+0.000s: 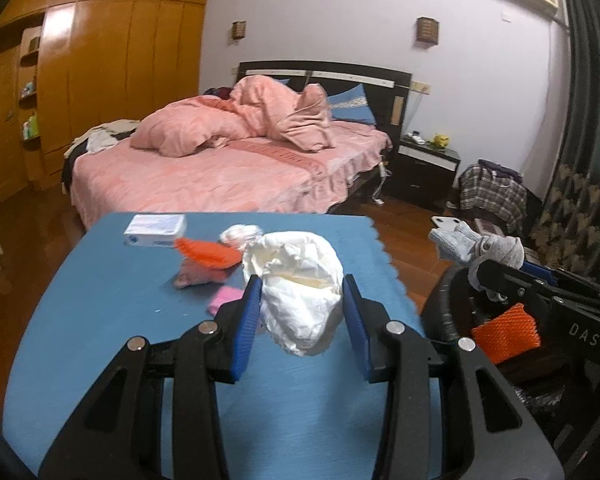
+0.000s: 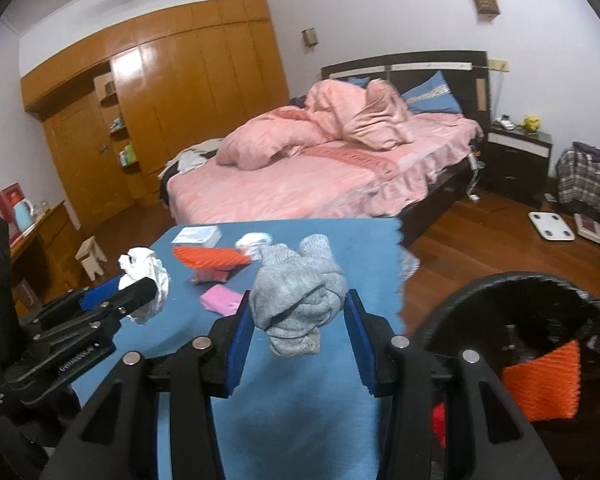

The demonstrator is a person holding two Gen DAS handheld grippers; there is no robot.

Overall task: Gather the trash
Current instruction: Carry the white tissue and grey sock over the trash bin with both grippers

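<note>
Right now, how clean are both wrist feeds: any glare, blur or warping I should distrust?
Left wrist: fisheye bends the room edges; glare streaks the wooden wardrobe; the white crumpled wad in the left tool is sharp. Right wrist: same warping, wardrobe glare, soft bed; the grey cloth wad in the right tool is clear.

Bin (image 2: 460, 292) mouth open; blue table (image 1: 100, 320) near half bare, litter (image 1: 208, 256) beyond.

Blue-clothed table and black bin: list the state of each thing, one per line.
Left gripper: shut on crumpled white paper wad, lifted.
Right gripper: shut on grey knitted rag, lifted.
Black round bin: open, orange mesh piece inside.
Orange netting: lying on blue tablecloth.
</note>
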